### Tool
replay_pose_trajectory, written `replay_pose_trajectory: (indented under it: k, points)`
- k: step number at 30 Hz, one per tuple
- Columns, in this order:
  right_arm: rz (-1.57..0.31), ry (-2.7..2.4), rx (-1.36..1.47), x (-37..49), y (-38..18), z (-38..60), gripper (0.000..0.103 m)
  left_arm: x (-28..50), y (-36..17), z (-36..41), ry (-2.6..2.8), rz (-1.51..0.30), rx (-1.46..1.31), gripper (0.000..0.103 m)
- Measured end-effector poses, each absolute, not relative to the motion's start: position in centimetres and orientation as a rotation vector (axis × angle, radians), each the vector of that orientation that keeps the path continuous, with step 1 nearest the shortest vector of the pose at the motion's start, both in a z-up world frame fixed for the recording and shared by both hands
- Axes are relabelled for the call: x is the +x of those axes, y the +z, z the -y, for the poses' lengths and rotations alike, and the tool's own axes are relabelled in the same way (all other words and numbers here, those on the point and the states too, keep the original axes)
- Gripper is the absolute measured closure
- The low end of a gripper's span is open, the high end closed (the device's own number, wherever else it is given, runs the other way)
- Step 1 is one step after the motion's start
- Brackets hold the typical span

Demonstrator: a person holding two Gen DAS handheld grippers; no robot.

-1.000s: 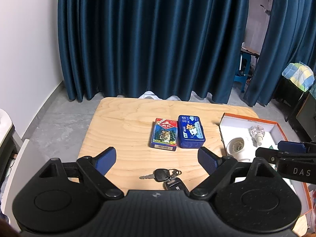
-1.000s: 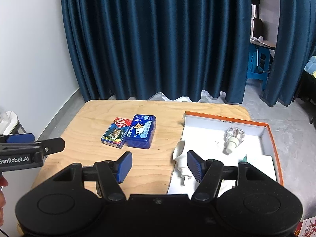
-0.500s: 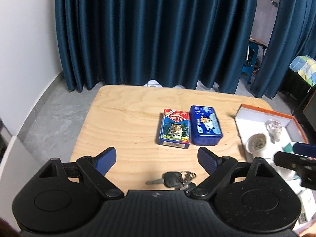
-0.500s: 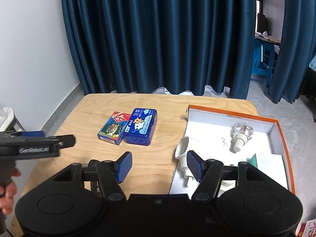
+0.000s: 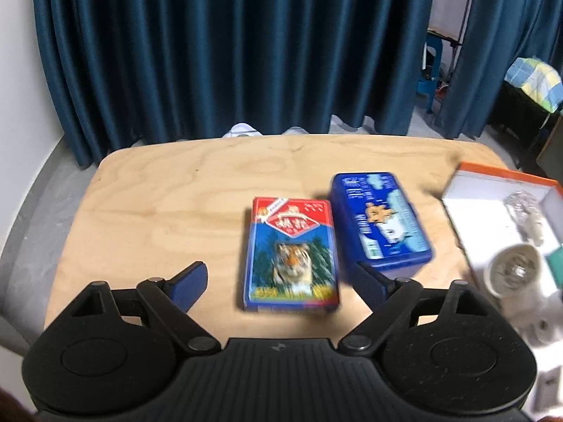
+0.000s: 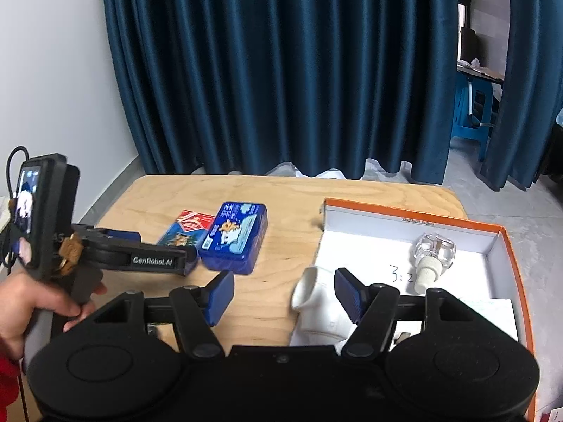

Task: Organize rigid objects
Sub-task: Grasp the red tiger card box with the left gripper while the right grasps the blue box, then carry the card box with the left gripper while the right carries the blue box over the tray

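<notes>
- Left tongs [image 5: 278, 277] have come down over the tiger card box [image 5: 292, 256] — keys gone from view; jaws wide, unpressed.
- Box flat on the surface [image 5: 158, 190], long axis running away.
- Right tongs [image 6: 283, 293] opening, empty.

- The tabletop [image 5: 169, 211] is pale, smooth wood with visible grain.
- The card pack [image 5: 290, 253] looks like glossy printed card.
- The blue tin [image 5: 380, 221] has a shiny finish.
- The bottle [image 6: 434, 251] is clear glass.
- The curtain [image 6: 281, 70] is matt cloth.

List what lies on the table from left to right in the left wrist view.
tiger card box → blue tin → orange-rimmed box, which holds a white plug-in device and a clear bottle.
</notes>
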State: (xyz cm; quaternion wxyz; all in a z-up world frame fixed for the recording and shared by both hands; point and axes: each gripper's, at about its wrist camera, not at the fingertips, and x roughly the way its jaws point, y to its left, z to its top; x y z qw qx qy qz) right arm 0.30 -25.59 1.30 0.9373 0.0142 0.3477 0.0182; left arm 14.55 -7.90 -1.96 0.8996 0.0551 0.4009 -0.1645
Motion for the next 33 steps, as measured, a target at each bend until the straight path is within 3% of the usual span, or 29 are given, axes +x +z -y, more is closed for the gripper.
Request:
replay_pose_trajectory:
  k: [5, 8, 20, 25, 33]
  points:
    - [-0.725, 0.028, 0.037, 1.1, 0.6, 26.1, 0.027, 15.6, -3.4, 8.4, -0.340, -0.819, 0.152, 0.016]
    - [-0.746, 0.031, 0.052, 2.2, 0.2, 25.9, 0.027, 15.2, -3.0, 8.1, -0.376, -0.779, 0.156, 0.043]
    - [-0.862, 0.040, -0.005, 11.7, -2.7, 18.7, 0.021, 11.3, 0.2, -0.2, -0.203, -0.773, 0.064, 0.043]
    - [-0.949, -0.020, -0.036, 15.0, -5.1, 17.7, 0.026, 10.7, 1.2, -1.7, -0.191, -0.750, 0.024, 0.043]
    - [-0.838, -0.002, -0.024, 11.2, -2.7, 17.8, 0.030, 9.9, 2.7, 0.1, -0.201, -0.698, 0.001, 0.043]
